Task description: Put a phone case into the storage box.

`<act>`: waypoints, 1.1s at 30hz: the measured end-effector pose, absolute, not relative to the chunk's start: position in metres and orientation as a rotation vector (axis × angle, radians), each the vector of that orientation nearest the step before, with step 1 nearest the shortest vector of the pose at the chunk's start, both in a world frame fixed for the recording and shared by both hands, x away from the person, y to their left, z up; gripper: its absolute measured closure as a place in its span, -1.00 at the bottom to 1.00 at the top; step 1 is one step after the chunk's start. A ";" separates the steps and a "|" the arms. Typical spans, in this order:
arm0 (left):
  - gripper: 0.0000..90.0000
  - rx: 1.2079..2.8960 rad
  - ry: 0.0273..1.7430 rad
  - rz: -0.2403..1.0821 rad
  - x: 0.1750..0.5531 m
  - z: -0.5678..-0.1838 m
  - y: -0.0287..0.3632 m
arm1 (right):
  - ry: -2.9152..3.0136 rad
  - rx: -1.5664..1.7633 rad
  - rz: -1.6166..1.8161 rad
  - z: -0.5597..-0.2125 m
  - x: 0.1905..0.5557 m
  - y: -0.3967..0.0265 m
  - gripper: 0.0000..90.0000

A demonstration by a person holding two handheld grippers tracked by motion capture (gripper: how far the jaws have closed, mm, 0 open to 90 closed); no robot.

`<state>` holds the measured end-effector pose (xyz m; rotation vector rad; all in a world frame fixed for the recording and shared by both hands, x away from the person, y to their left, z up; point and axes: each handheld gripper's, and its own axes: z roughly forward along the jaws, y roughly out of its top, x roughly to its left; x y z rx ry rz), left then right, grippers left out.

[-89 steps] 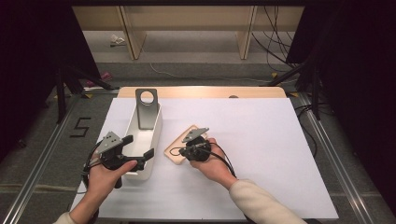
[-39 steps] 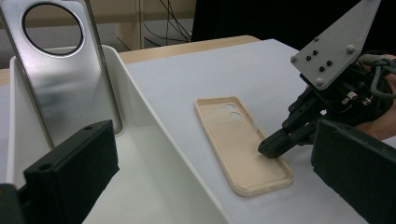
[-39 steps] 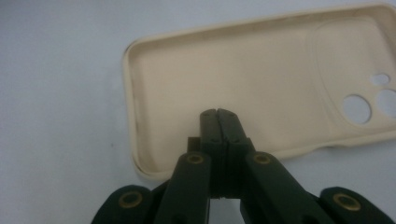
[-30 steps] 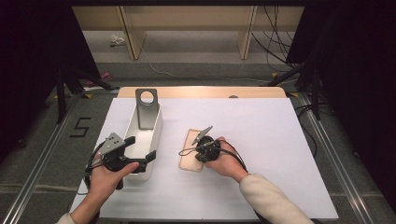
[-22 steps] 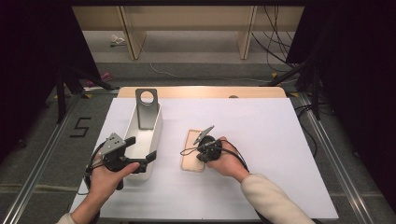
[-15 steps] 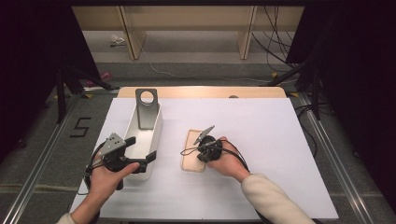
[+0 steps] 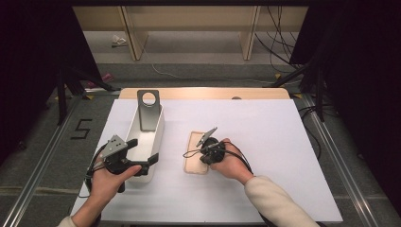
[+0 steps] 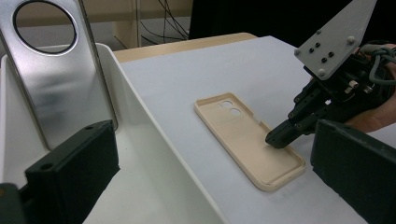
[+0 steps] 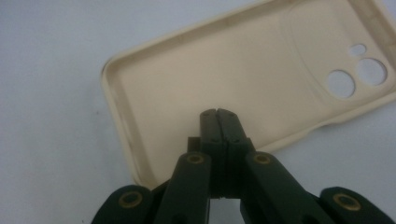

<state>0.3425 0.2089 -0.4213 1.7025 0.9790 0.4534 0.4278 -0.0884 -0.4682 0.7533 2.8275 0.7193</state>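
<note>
Since three seconds ago, the beige phone case [image 7: 197, 152] has swung from a slant to lie straight, long axis running near to far, and the right claw [image 7: 206, 152] has shifted right with it; over the last second nothing has budged.

Largest first: the counter [image 7: 265, 142], covered in a white sheet, carries everything. At its left stands a long white tray [image 7: 156, 130] with a brushed metal plate [image 7: 148, 109] (a round hole near its top) propped upright at the far end. The phone case lies open side up just right of the tray, apart from it, camera cutouts at the far end.

The left claw [image 7: 140, 150] sits spread over the near end of the tray, one jaw inside and one outside, pinching nothing. The right claw has its jaws pressed together, their tips resting on the inner floor of the case near its right rim, toward the near end.
</note>
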 end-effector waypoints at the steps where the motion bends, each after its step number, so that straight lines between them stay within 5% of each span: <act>1: -0.99 1.703 0.979 0.453 0.343 -0.421 0.209 | 2.828 0.753 0.717 -0.468 0.428 -0.089 1.00; 13: -0.97 1.707 0.975 0.453 0.342 -0.421 0.208 | 2.828 0.748 0.714 -0.468 0.428 -0.089 0.96; 27: -0.97 1.713 0.974 0.453 0.342 -0.422 0.208 | 2.762 0.532 0.607 -0.444 0.416 -0.083 -0.26; 33: -0.97 1.712 0.974 0.453 0.342 -0.422 0.208 | 2.797 0.392 0.524 -0.444 0.407 -0.072 -0.39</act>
